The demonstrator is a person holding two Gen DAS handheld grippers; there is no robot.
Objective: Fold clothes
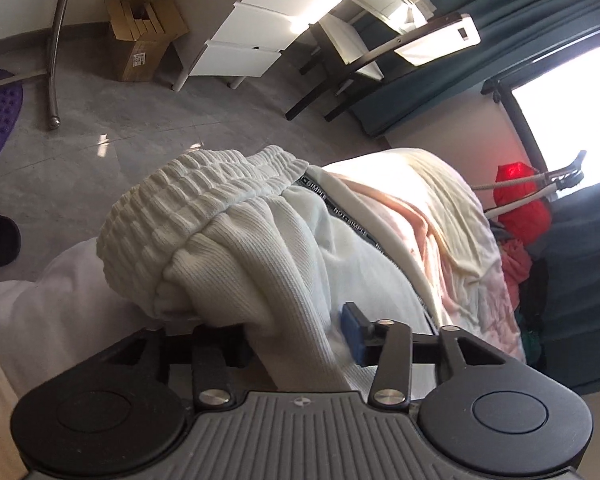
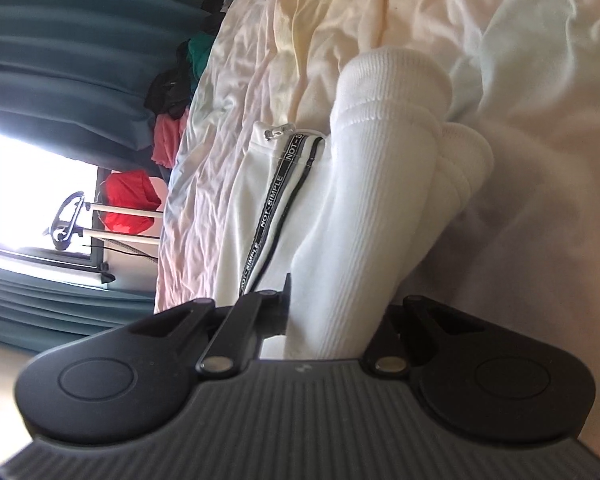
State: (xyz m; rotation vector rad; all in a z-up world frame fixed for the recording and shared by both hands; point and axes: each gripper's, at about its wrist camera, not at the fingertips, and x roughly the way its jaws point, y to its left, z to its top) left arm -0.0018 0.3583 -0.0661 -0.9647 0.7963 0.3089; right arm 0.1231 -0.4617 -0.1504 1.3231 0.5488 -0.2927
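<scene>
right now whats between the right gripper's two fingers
White ribbed fabric of the white garment fills the gap; the right gripper is clamped on it, seen in the right wrist view.

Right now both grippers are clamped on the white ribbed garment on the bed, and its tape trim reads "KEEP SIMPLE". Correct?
Nearly. The trim reads "NOT SIMPLE", clear in the right wrist view. The rest holds: left gripper and right gripper are both clamped on the white ribbed garment, over the bed.
</scene>
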